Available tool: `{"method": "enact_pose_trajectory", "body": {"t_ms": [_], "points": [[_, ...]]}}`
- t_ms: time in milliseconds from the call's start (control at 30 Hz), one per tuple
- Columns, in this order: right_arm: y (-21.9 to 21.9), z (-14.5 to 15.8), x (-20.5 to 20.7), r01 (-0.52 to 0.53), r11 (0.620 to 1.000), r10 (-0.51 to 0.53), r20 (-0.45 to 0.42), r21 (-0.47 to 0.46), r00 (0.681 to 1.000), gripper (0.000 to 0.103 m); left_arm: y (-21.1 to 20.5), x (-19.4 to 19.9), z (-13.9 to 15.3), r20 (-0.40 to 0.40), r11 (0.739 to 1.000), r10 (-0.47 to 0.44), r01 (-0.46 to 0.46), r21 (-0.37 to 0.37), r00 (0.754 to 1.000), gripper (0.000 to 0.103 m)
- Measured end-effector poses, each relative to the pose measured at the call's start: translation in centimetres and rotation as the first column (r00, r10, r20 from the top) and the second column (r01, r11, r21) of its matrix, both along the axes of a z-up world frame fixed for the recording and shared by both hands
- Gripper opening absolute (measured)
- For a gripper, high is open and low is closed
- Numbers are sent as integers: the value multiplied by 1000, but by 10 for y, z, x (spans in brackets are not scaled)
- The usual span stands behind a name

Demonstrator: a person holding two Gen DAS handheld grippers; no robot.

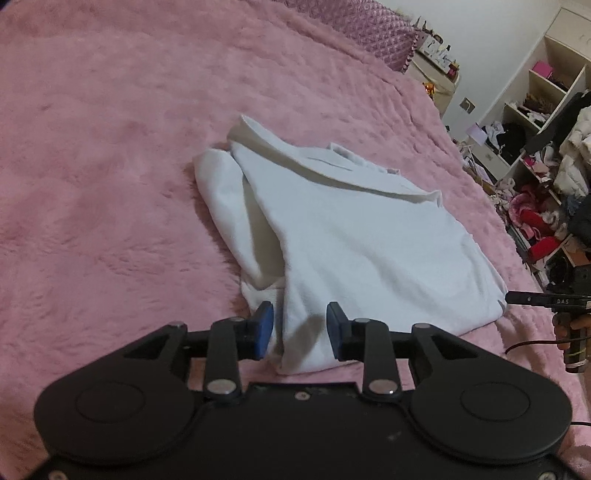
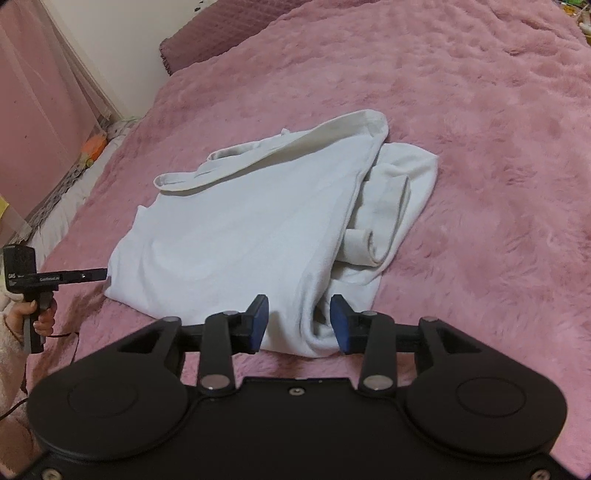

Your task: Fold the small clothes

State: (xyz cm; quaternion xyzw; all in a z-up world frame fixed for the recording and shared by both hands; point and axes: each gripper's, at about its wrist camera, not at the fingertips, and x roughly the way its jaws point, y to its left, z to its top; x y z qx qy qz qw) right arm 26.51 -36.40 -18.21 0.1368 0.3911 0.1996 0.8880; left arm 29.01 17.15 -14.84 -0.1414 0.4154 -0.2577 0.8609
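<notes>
Lining up mid-fold on partly folded white fleece garment (image 1: 362, 236): left gripper (image 1: 300, 330) and right gripper (image 2: 299, 324) both gaping, near hem between blue pads. Next: close, lift, fold across.

The folded garment (image 1: 369, 236) lies on the blanket (image 1: 110, 184), a pillow (image 1: 369, 33) behind it.

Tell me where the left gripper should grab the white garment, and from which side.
Probably the bunched near corner of the garment, approached straight ahead and low over the blanket. That corner humps up in a thick ridge between the open blue fingers of the left gripper, giving something to pinch, whereas the panel beyond lies flat.
</notes>
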Motion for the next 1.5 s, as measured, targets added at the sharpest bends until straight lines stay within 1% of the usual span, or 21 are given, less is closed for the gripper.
{"method": "enact_pose_trajectory", "body": {"t_ms": [33,100,133,167,267,333,467,533,633,700,800,867,900,933,1033,1100,1167,1200,1267,1333,1500], "points": [[1,-1,1,-10,1000,10,-9,5,1000,29,-1,2,-2,-7,1000,-5,5,0,1000,28],[3,-2,3,-16,1000,16,-18,0,1000,17,-1,6,-5,-24,999,-15,14,-30,1000,25],[3,-2,3,-11,1000,11,-21,-8,1000,12,-1,7,-6,-32,999,-17,15,-45,999,12],[2,-3,4,-7,1000,7,-27,3,1000,11,0,9,-7,-44,998,-16,13,-59,999,3],[-3,-3,2,4,999,-3,-27,36,1000,9,8,10,-9,-82,995,6,-14,-102,997,2],[-4,-1,-1,7,999,-6,-15,44,1000,9,11,6,-8,-74,993,8,-17,-121,997,2],[-10,3,-7,-2,996,1,11,91,1000,8,20,-4,-1,-47,980,-28,19,-198,998,0],[-13,3,-11,-10,995,8,18,98,1000,8,23,-8,2,-40,976,-57,47,-213,998,0],[-19,-2,-15,0,995,0,2,103,1000,7,30,-11,0,-58,974,-69,54,-221,996,0],[-23,-8,-16,15,996,-13,-18,93,1000,6,32,-8,-8,-93,982,-50,32,-184,994,0],[-30,-18,-17,58,994,-54,-47,90,997,6,32,-3,-20,-145,982,-36,8,-188,989,1],[-35,-18,-19,66,992,-61,-52,107,997,6,30,-3,-20,-142,983,-32,5,-186,989,6],[-35,-15,-20,73,993,-69,-43,95,997,7,31,-4,-16,-134,984,-26,2,-178,991,7],[-35,-10,-22,79,994,-78,-20,69,997,9,33,-4,-10,-126,985,-28,5,-174,992,15],[-19,17,-21,15,998,-10,105,-53,994,9,45,-7,16,-39,983,0,-7,-184,999,21],[-3,32,-8,-42,994,60,173,-106,983,9,43,-3,36,29,979,10,-4,-203,1000,24],[16,39,17,-103,989,122,194,-107,973,9,28,12,47,67,970,-12,28,-242,998,31],[27,40,34,-129,986,148,190,-107,971,9,18,22,47,64,968,-23,39,-248,998,32],[48,38,64,-153,980,174,176,-125,969,9,-8,45,41,38,976,-42,49,-210,998,32],[66,32,94,-152,977,174,150,-150,973,9,-31,67,33,14,986,-58,60,-158,998,32],[89,13,154,-159,970,177,84,-184,981,9,-71,120,7,-64,989,-107,100,-105,992,32]]}}
